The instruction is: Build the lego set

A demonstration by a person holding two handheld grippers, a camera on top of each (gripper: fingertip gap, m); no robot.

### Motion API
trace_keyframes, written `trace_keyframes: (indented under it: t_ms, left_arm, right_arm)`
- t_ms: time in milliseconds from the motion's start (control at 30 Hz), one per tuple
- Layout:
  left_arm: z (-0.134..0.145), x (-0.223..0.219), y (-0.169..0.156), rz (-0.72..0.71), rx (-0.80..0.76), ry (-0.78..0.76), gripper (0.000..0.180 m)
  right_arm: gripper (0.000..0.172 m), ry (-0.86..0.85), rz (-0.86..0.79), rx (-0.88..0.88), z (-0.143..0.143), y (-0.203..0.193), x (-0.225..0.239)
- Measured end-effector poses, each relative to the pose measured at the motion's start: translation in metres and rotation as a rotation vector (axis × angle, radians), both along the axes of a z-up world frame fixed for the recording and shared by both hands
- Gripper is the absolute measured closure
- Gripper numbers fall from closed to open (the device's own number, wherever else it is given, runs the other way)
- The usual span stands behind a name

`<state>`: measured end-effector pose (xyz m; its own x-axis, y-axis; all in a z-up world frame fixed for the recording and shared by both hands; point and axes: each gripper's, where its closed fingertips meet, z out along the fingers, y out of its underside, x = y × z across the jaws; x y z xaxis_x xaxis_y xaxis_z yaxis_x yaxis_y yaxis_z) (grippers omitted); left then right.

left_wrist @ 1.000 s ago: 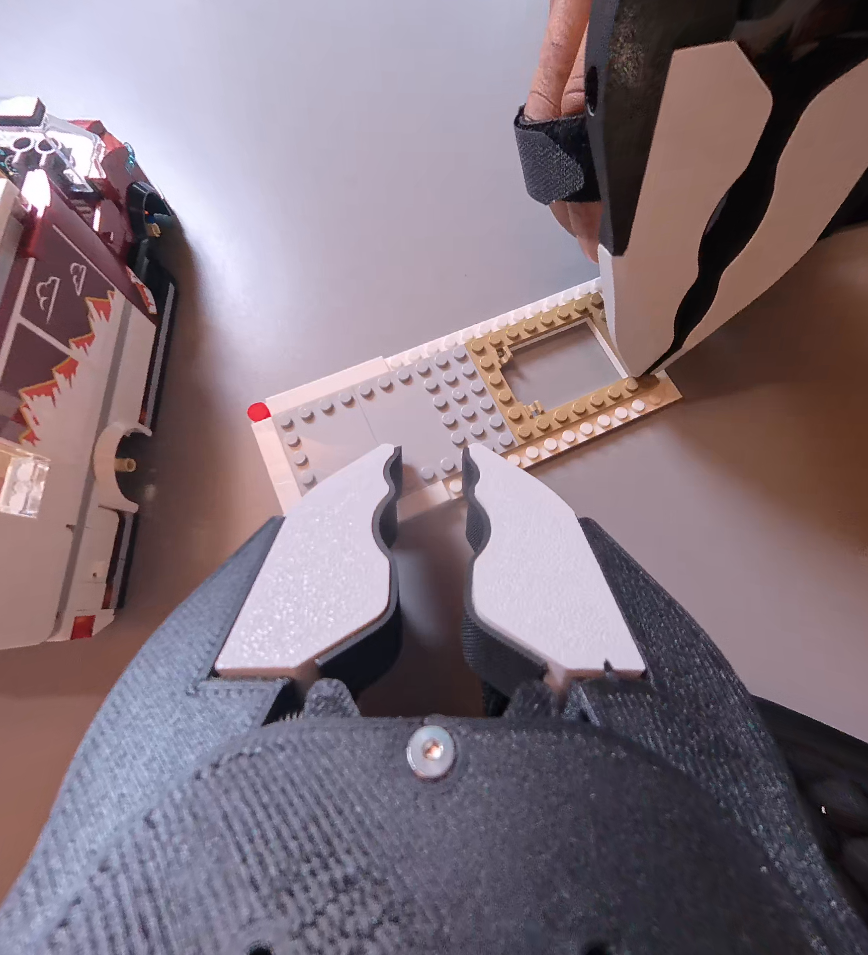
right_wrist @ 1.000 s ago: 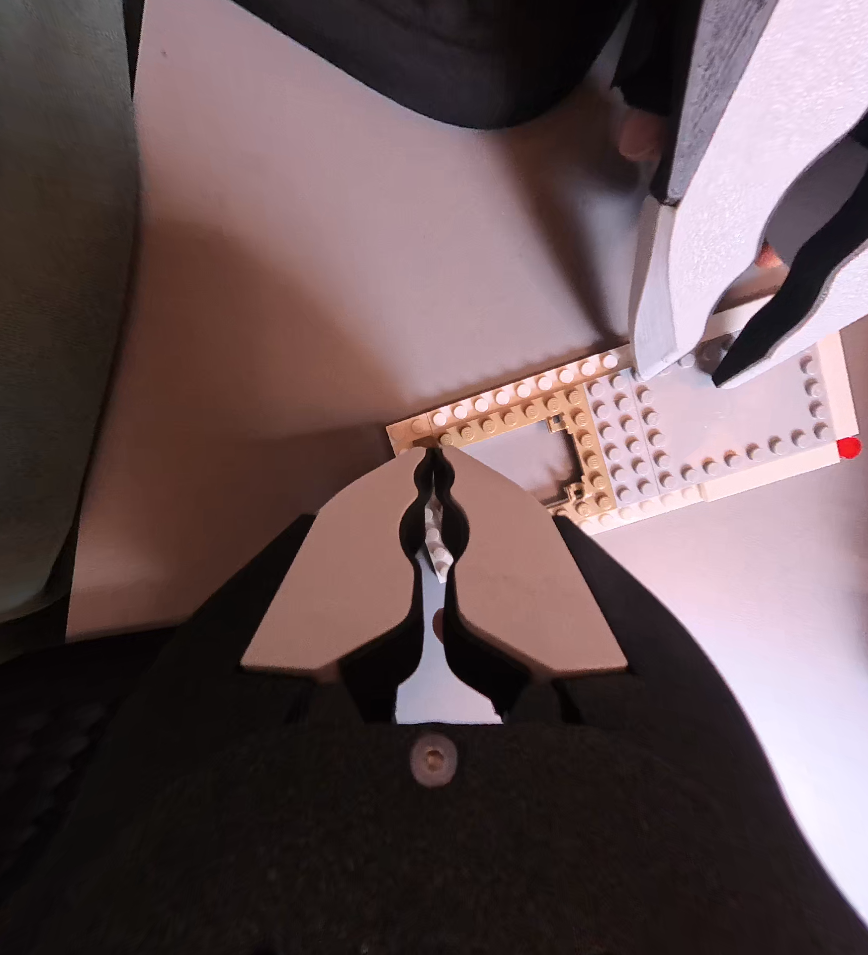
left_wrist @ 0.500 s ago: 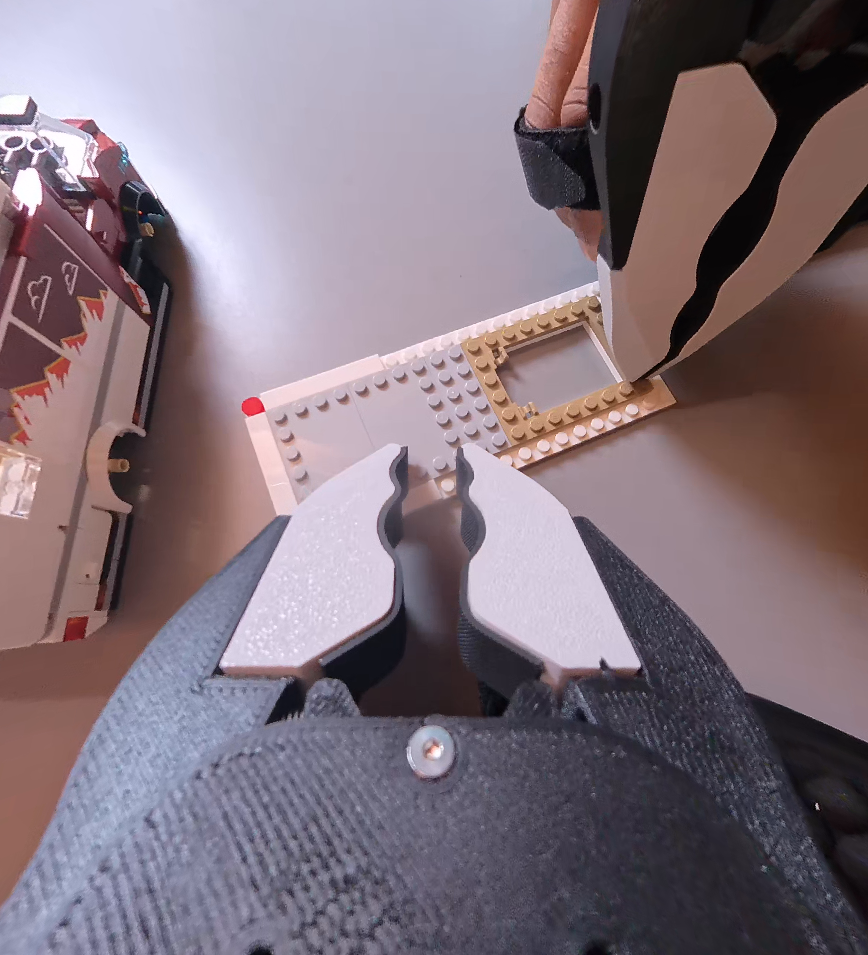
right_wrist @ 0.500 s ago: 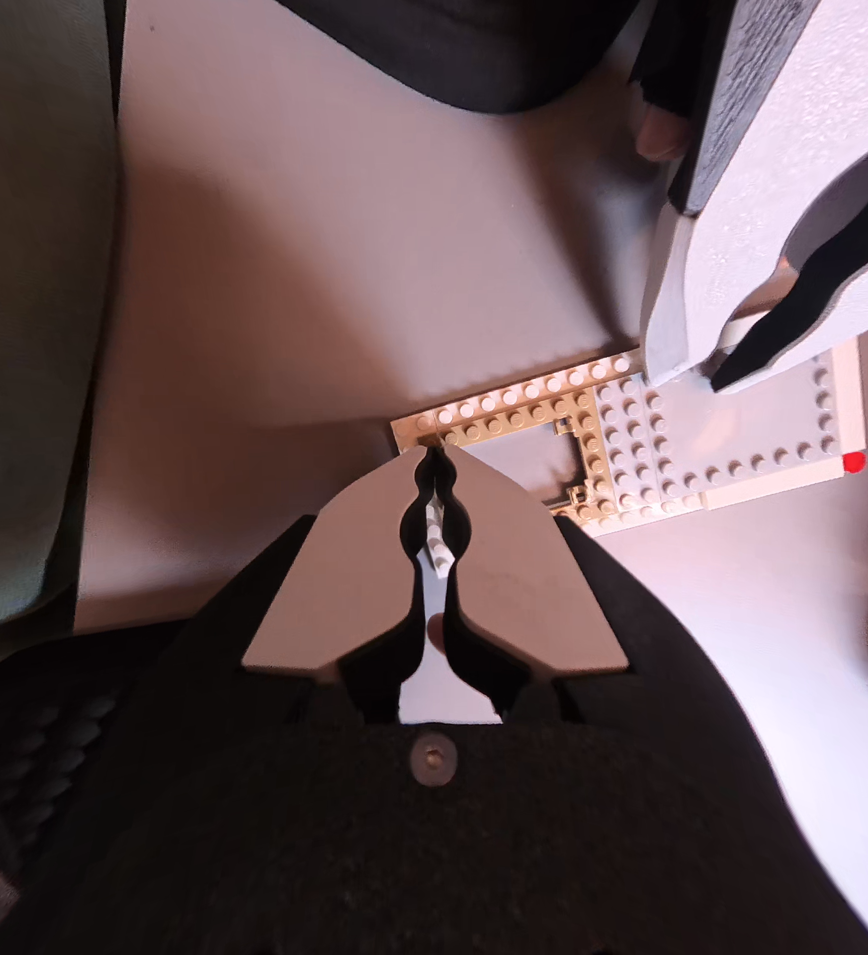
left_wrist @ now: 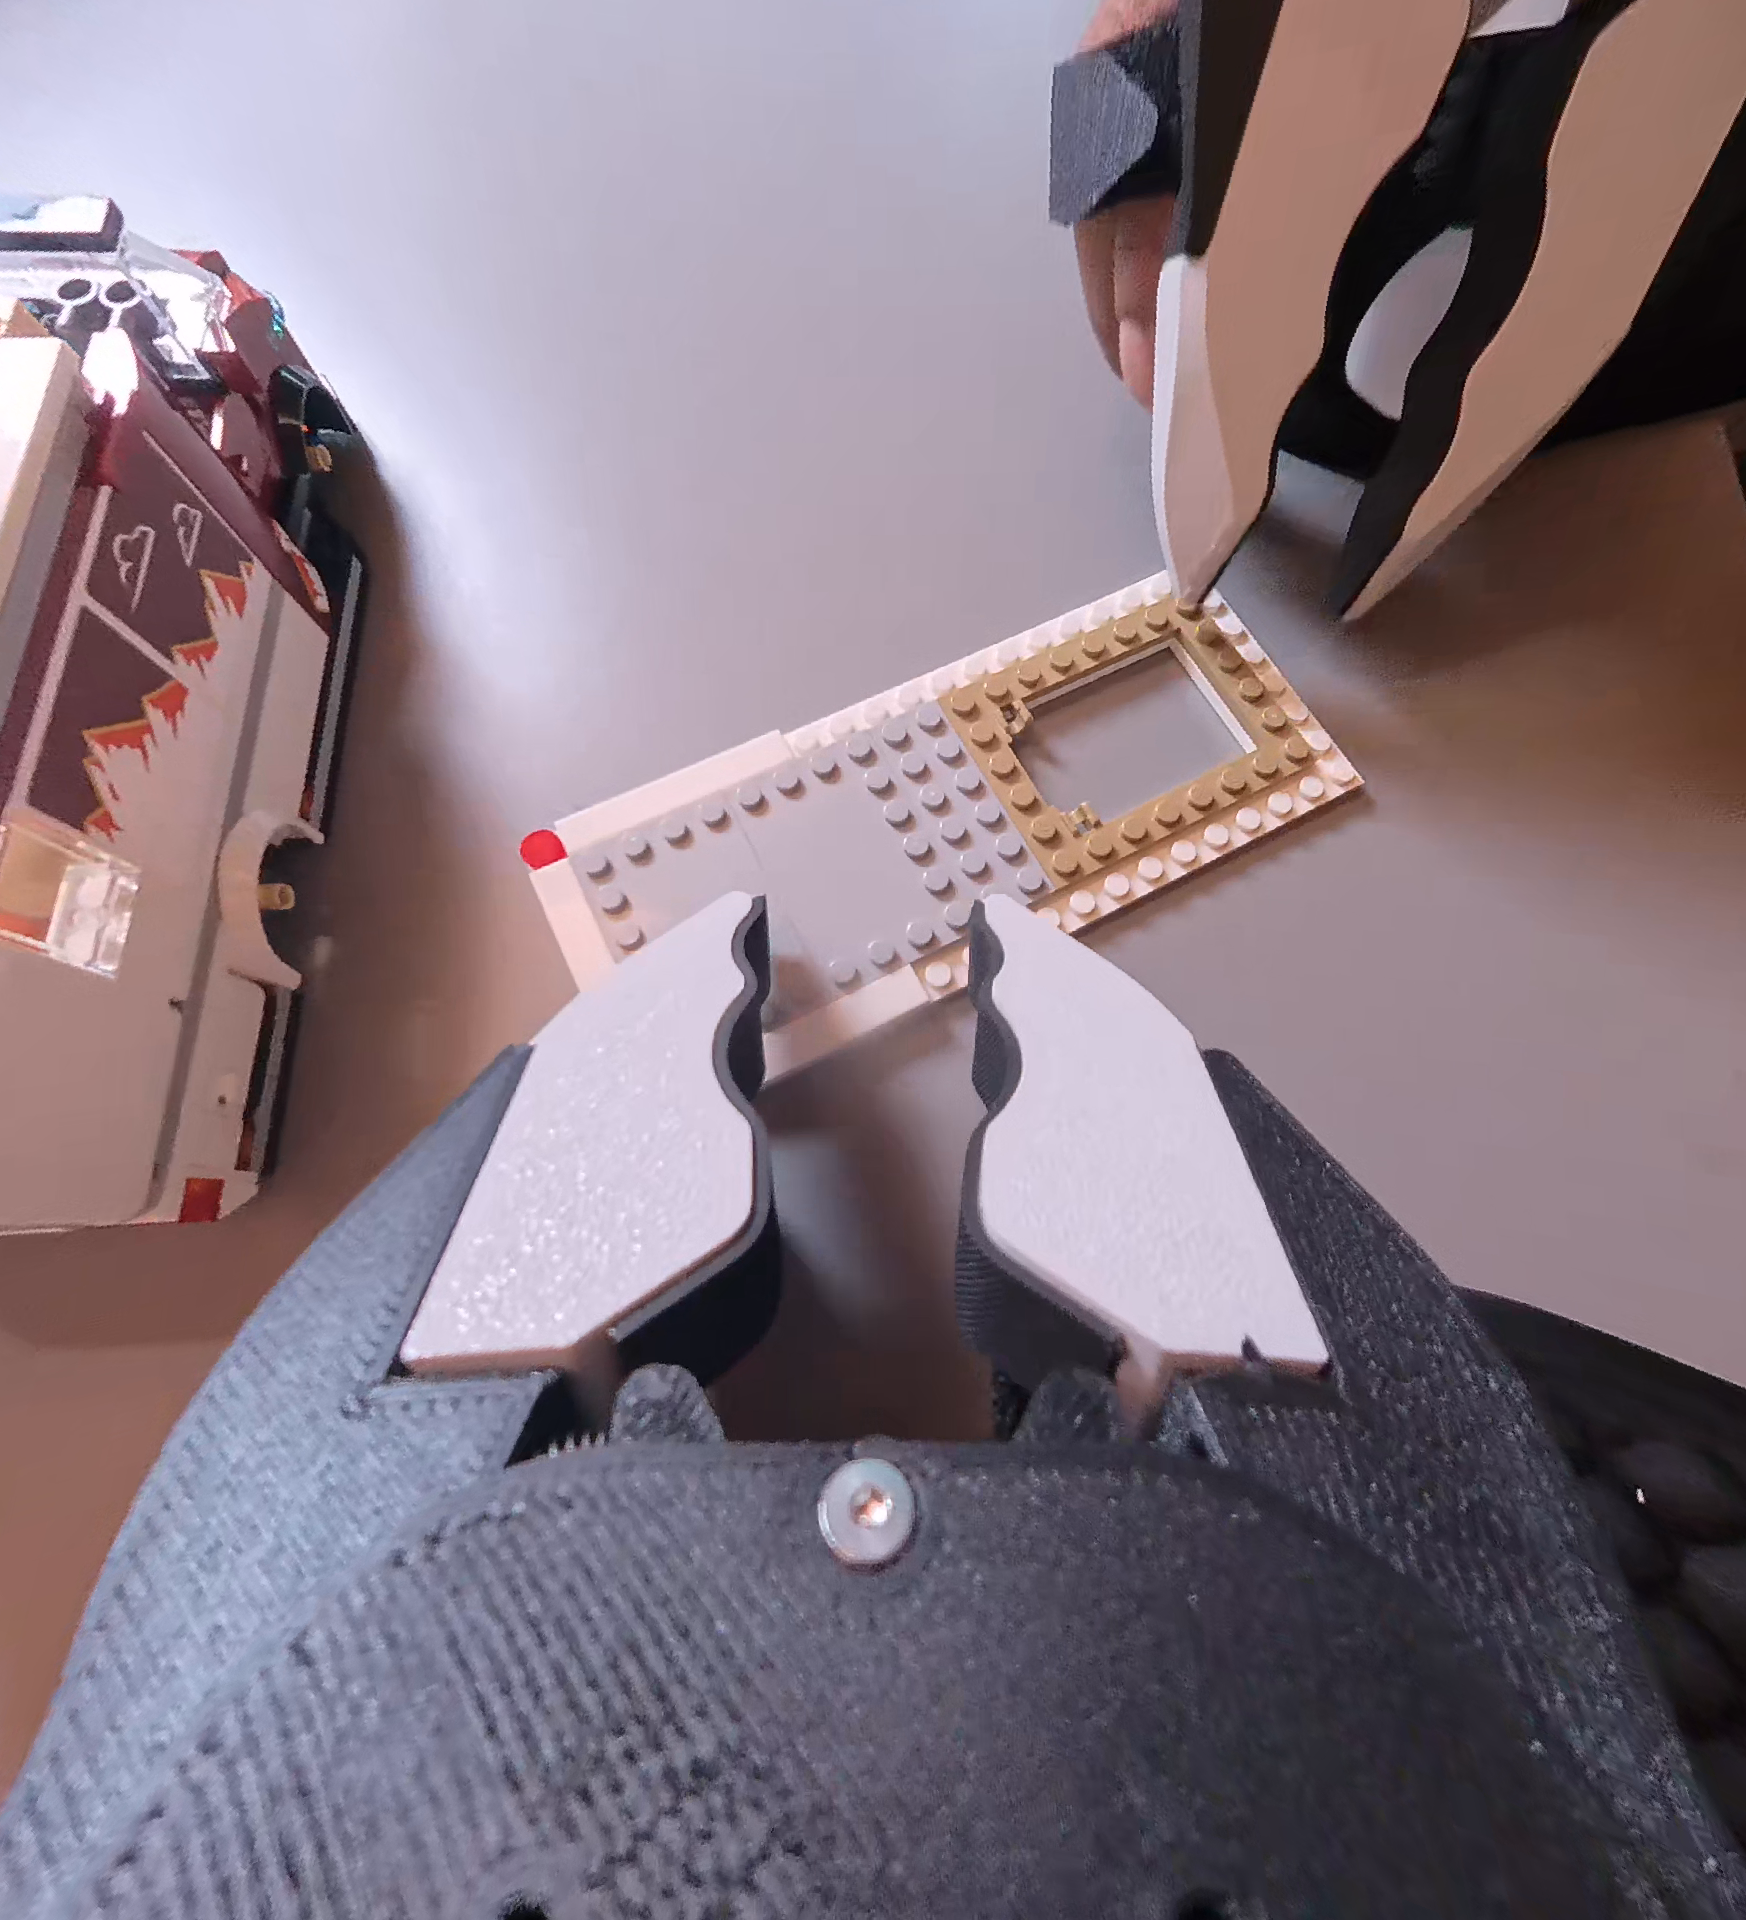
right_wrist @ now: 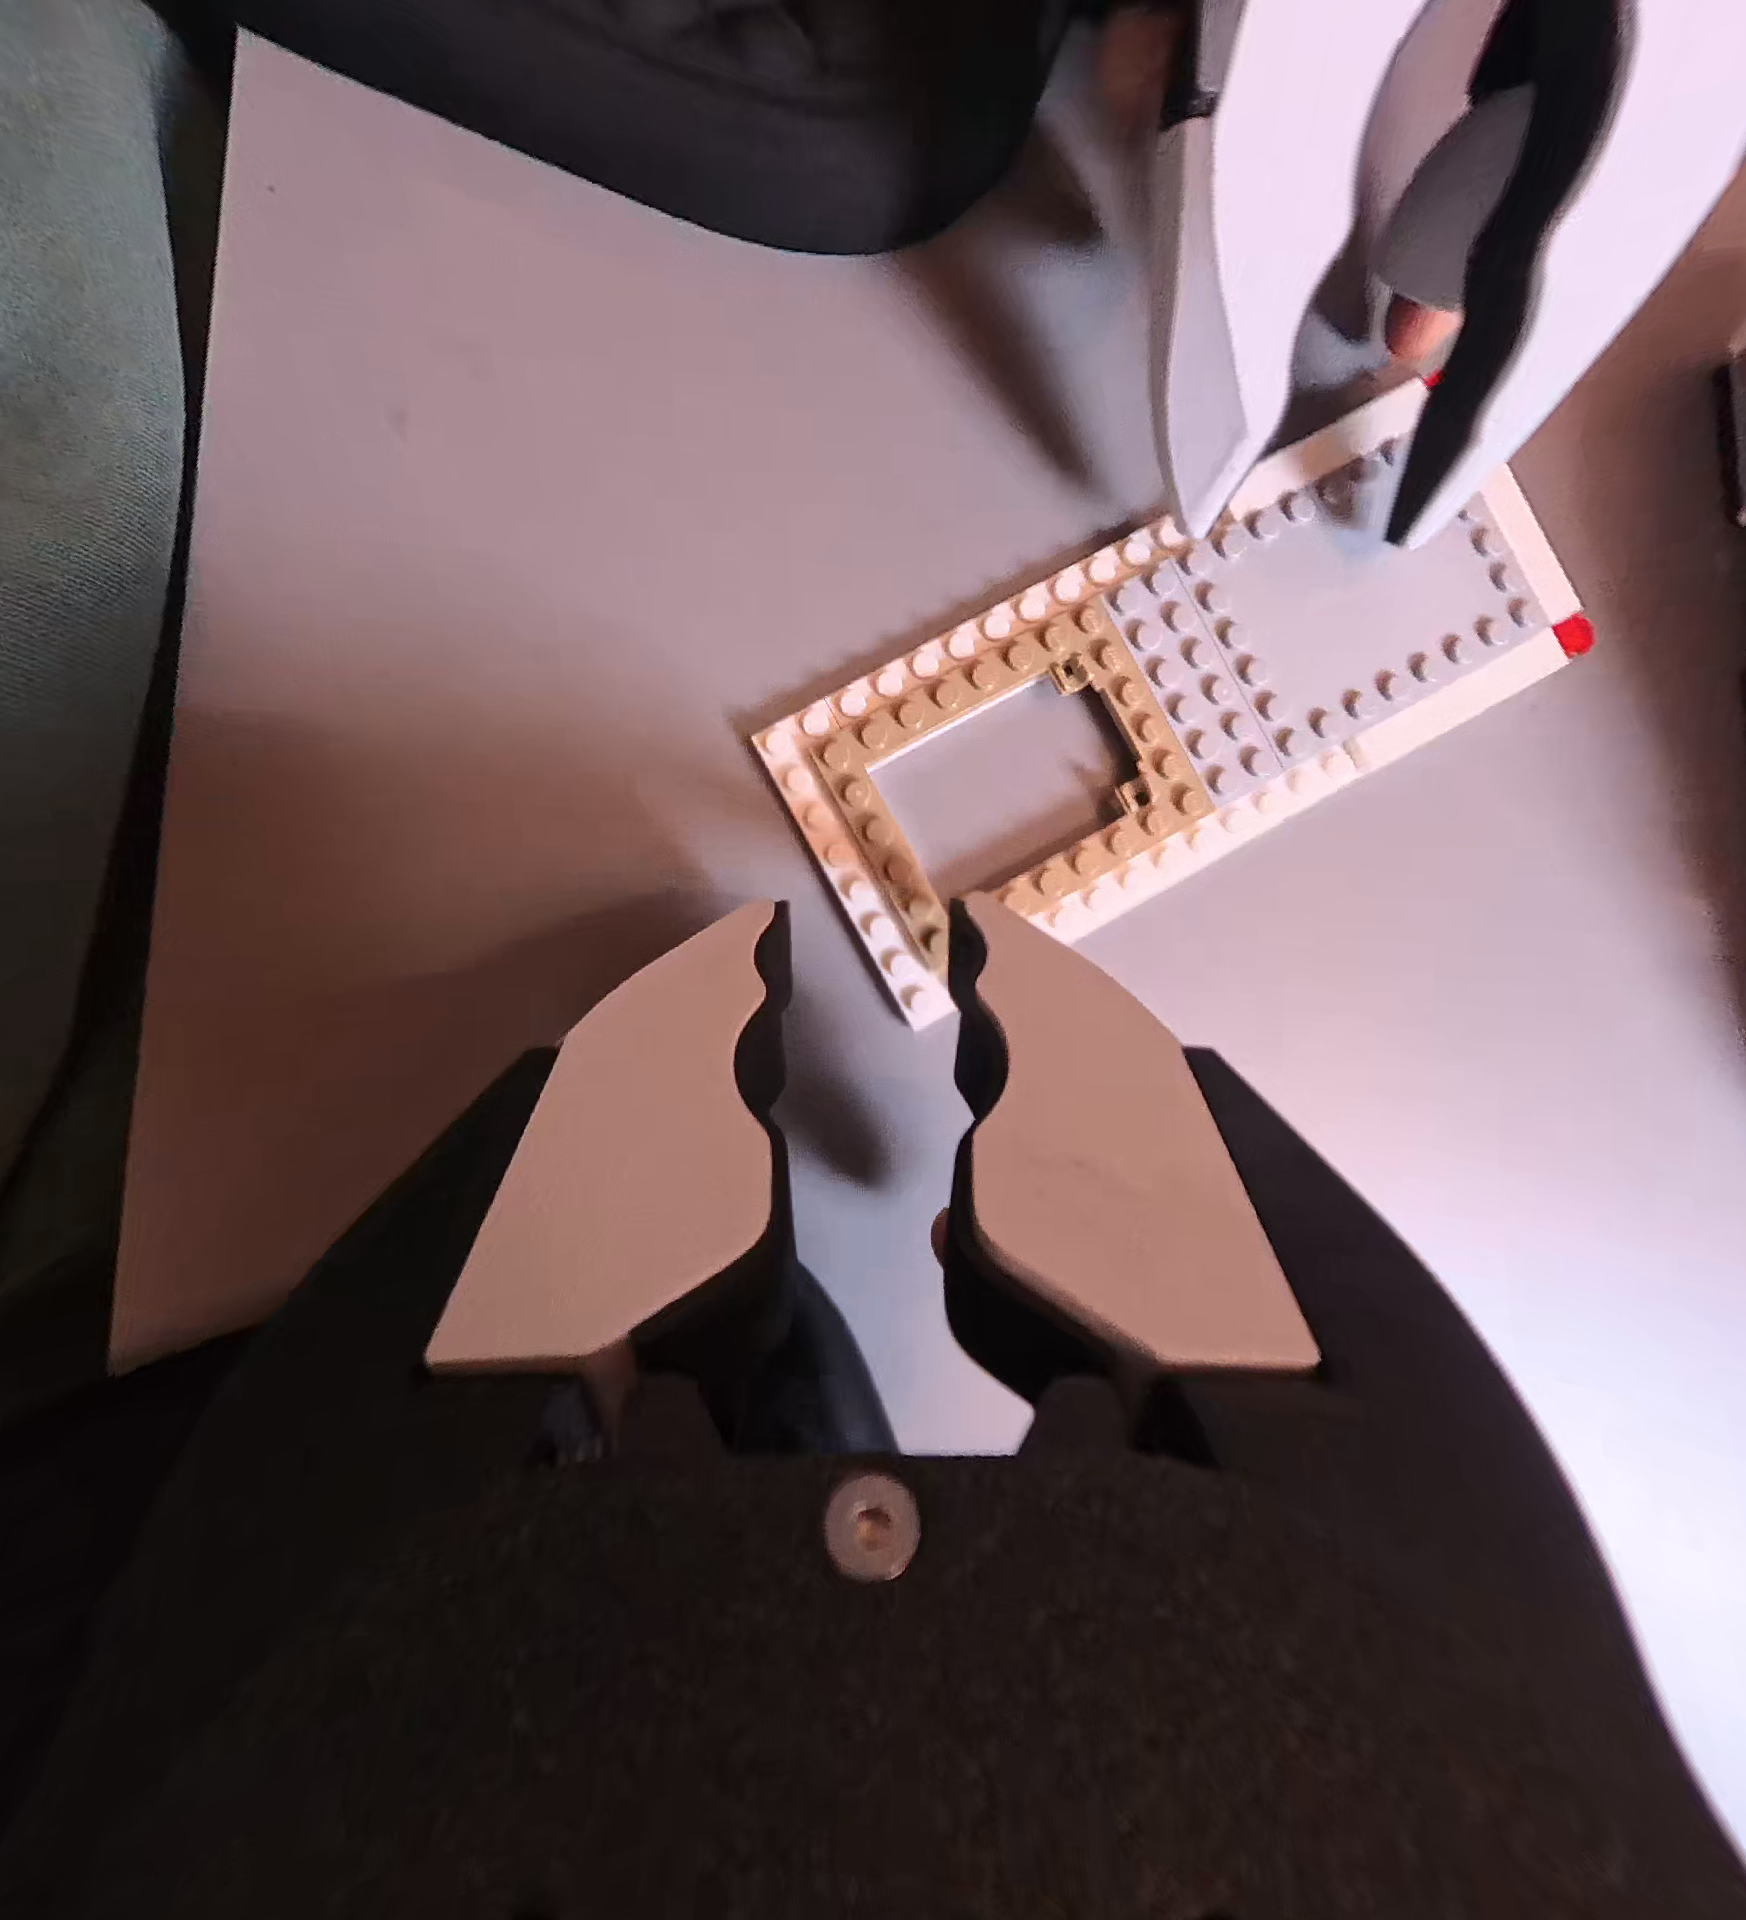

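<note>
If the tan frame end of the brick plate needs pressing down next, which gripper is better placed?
Probably the right gripper: its open, empty fingers sit right at the tan frame. The left gripper, also open, hangs over the plate's grey end.

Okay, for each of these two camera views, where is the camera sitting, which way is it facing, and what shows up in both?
Left wrist view: mounted on the left tongs, looking forward and down along their open fingers at the grey end of the brick-built plate; its own black housing fills the foreground, a brick-built vehicle lies to the left.
Right wrist view: mounted on the right tongs, open, facing the plate's tan frame end from the opposite side; a dark sleeve shows at the top.
Shared: the plate on the table, the vehicle, and each other's tongs.
</note>
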<state>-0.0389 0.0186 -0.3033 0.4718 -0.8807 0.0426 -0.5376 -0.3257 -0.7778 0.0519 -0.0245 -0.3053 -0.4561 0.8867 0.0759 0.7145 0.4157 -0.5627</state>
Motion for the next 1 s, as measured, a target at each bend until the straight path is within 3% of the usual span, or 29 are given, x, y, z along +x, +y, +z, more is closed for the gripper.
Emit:
trace_keyframes:
  t_ms: [33,333,500,633,733,867,1000]
  left_arm:
    - [0.001,0.000,0.000,-0.001,0.007,-0.002,0.144]
    - [0.007,0.000,-0.001,-0.020,0.021,-0.053,0.144]
    - [0.023,0.022,-0.027,-0.175,0.092,-0.058,0.136]
    - [0.043,0.047,-0.050,-0.290,0.273,-0.028,0.129]
    - [0.057,0.056,-0.047,-0.277,0.471,0.045,0.129]
    - [0.078,0.050,-0.023,-0.146,0.749,0.120,0.163]
    - [0.095,0.045,-0.020,-0.089,0.846,0.074,0.170]
  right_arm:
    - [0.144,-0.009,0.026,0.014,-0.002,-0.002,-0.002]
    - [0.155,-0.237,0.267,0.019,-0.012,-0.010,-0.006]
    - [0.156,-0.289,0.310,-0.131,0.003,-0.019,-0.004]
    - [0.156,-0.198,0.263,-0.379,0.050,-0.017,-0.017]
    - [0.156,-0.120,0.221,-0.532,0.086,-0.006,-0.028]
    - [0.156,-0.007,0.201,-0.658,0.114,-0.003,-0.036]
    - [0.156,0.205,0.116,-0.591,0.130,0.009,-0.042]
